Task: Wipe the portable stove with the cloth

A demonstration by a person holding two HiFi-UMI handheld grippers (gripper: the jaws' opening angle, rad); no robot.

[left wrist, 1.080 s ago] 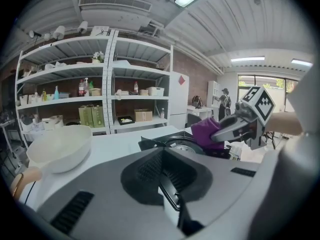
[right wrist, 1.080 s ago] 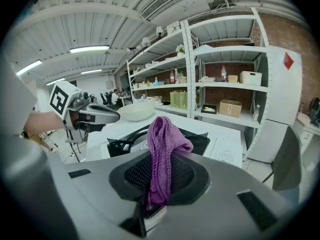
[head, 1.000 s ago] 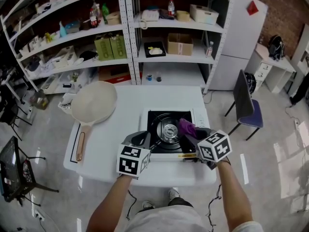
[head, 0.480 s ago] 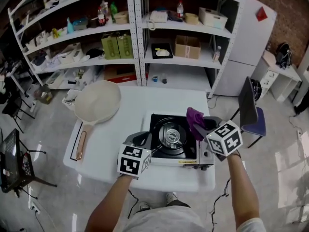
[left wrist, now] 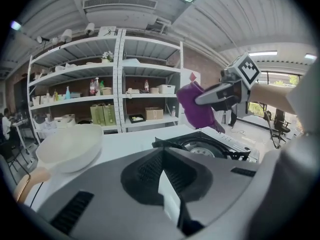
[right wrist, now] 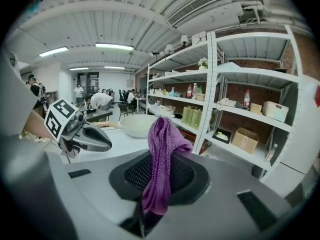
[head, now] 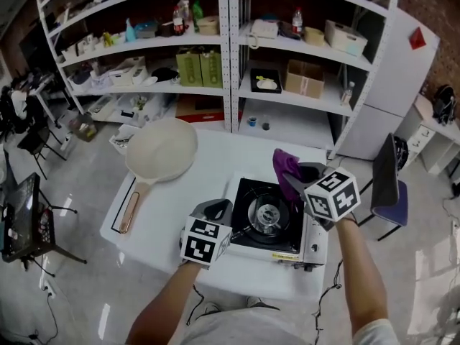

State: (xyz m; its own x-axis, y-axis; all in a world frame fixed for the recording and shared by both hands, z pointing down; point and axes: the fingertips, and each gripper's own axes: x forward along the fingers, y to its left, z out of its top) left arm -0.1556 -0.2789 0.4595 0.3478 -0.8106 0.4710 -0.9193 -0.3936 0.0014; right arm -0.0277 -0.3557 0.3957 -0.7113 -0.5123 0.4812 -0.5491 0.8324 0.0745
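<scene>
Far left on the white table (head: 165,214): white frying pan (head: 159,152), wooden handle pointing toward the near edge. Next, left gripper (head: 219,210), claw pressed together on nothing, tips just beside the near left corner of the portable stove (head: 282,244). Right of centre, black stove top with round burner. Farthest right, right gripper (head: 296,179), claw pinching the purple cloth (head: 285,164), raised over the stove's far right side.

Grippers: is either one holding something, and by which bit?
The right gripper pinches the purple cloth by one bunched end in its jaws. The left gripper holds nothing, jaws together.
</scene>
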